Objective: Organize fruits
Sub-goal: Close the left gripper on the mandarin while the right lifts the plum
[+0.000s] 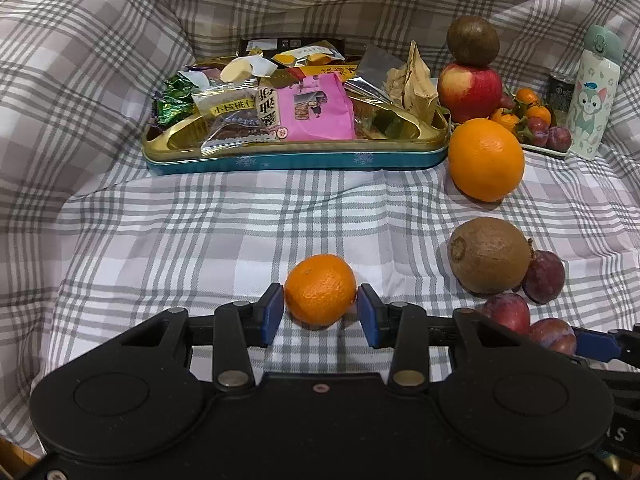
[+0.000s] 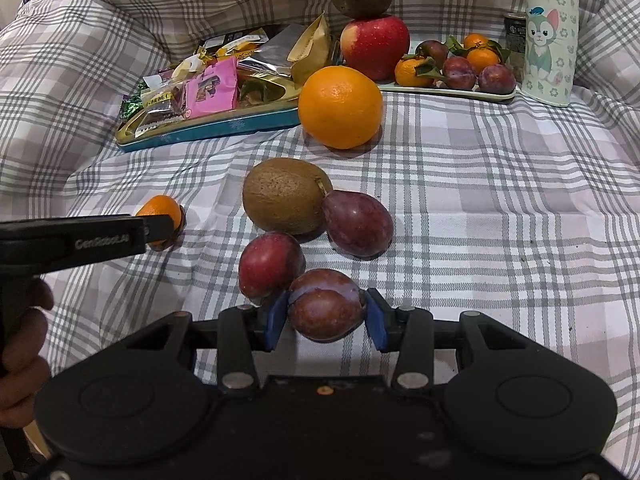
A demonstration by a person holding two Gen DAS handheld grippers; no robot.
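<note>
Right gripper (image 2: 325, 320) was clamped on a plum (image 2: 326, 305); left gripper (image 1: 320, 312) pinched a mandarin (image 1: 320, 290) on the plaid cloth (image 1: 200, 232).

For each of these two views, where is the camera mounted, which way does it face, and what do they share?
Left wrist: on the left gripper, looking forward over the cloth at a mandarin between its jaws.
Right wrist: on the right gripper, facing a plum between its jaws; the left gripper and a hand show.
Shared: orange, kiwi, snack tin.
</note>
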